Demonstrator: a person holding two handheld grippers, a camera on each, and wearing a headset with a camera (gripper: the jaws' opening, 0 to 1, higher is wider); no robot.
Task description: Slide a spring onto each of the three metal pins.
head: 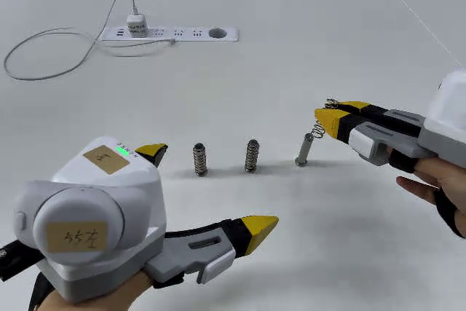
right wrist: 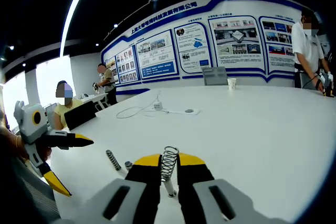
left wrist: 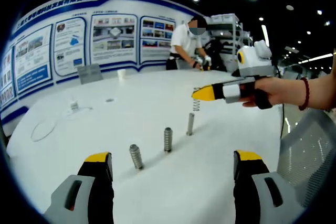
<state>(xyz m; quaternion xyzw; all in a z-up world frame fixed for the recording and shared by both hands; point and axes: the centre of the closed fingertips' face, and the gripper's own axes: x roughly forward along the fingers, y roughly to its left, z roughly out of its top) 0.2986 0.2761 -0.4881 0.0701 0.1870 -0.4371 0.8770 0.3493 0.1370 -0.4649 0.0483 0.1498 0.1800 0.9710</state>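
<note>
Three metal pins stand upright in a row on the white table (head: 349,253). The bare pin (head: 303,149) is at one end of the row. The middle pin (head: 252,156) stands next to it, and the end pin (head: 200,159) stands beyond that; each of these two already wears a spring around its shaft.

The right gripper (head: 325,118) hovers just above the bare pin, its yellow-tipped jaws pinching a loose spring (head: 318,130) partway along its coils. The spring's lower end hangs right at the bare pin's top (whether the two touch cannot be told), and it is not threaded over the pin.

The left gripper (head: 207,189) is held low, on the person's side of the end pin and well apart from the bare pin. Its jaws are spread wide with nothing between them.

Far behind the bare pin, across the table, lies a white power strip (head: 189,33) with a charger (head: 136,23) plugged in and a white cable (head: 44,49) looping away from it.
</note>
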